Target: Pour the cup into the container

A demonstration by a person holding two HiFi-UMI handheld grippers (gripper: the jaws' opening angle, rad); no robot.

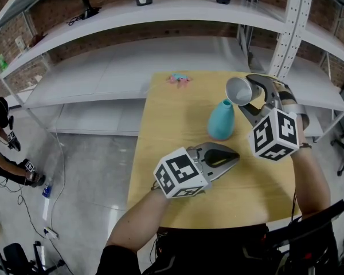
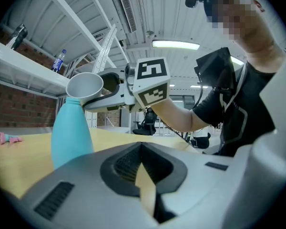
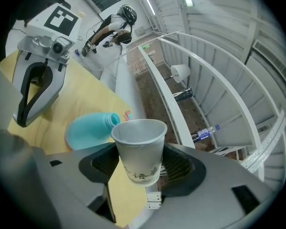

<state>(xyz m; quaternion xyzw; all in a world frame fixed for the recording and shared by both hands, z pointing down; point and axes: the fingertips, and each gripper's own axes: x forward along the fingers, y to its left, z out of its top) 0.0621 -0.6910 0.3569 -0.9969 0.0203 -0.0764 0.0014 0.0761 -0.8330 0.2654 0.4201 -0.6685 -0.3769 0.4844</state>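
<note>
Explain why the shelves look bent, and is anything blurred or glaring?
Right gripper view: the wide lens bows the white metal shelf rails into arcs; the white paper cup is sharp. Left gripper view: the ceiling strip light glares. Head view: evenly lit, sharp.

The table (image 1: 178, 136) is pale yellow wood; on it the container (image 1: 221, 120) is plain turquoise, the cup (image 3: 139, 149) above it is white with a line of dark print near its base, and a small toy (image 1: 178, 79) at the table's far edge is pink with a touch of blue. The left gripper (image 1: 234, 156) and the right gripper (image 1: 249, 96) are matte grey with black ribbed pads (image 3: 178, 165), each bearing a white cube with black square markers. Beyond the table the shelves (image 1: 103, 67) are white against red-brown brick (image 1: 178, 30), and beside it the floor (image 1: 92, 165) is glossy grey.
</note>
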